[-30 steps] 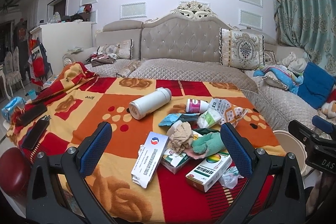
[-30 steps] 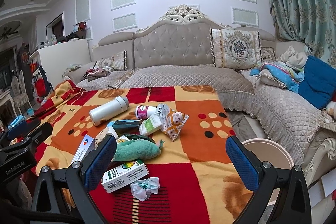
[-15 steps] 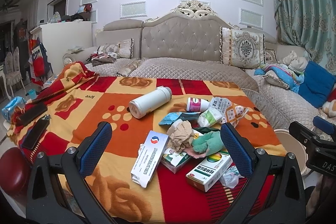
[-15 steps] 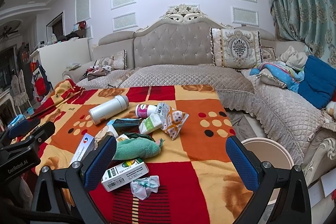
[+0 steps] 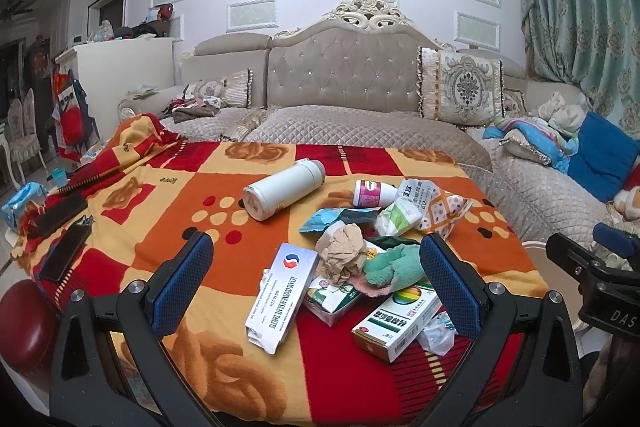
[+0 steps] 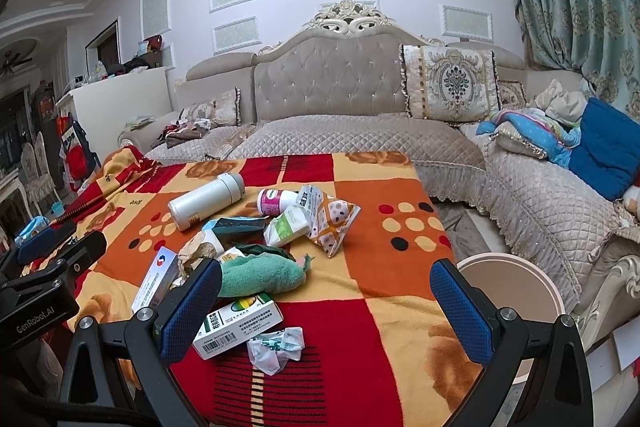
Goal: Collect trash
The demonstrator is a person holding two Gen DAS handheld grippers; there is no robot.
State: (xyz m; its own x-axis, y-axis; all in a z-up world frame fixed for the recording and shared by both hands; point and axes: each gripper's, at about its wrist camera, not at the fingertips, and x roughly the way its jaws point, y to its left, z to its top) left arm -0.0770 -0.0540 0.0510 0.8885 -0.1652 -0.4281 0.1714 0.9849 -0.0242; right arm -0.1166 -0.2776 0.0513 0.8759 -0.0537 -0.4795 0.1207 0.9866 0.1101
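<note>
A heap of trash lies on the orange and red blanket (image 5: 168, 227): a white bottle (image 5: 282, 194), a pink-labelled pill bottle (image 5: 372, 193), a crumpled brown paper ball (image 5: 344, 257), a green cloth (image 5: 394, 264), a long white tablet box (image 5: 282, 291), a green and white medicine box (image 5: 394, 325) and a small crumpled wrapper (image 6: 276, 346). My left gripper (image 5: 316, 287) is open, held just short of the heap with nothing between its fingers. My right gripper (image 6: 326, 307) is open too, low over the blanket's near edge. A beige bin (image 6: 510, 291) stands on the floor right of the table.
Two dark phones (image 5: 64, 211) lie at the blanket's left edge. A quilted beige sofa (image 5: 360, 131) wraps around the back and right, with cushions and a blue pillow (image 6: 608, 151). A white cabinet (image 5: 120, 75) stands at the far left.
Both views have shifted only slightly; the left gripper has tilted down a little toward the heap. Nothing on the blanket has moved and both grippers stay open.
</note>
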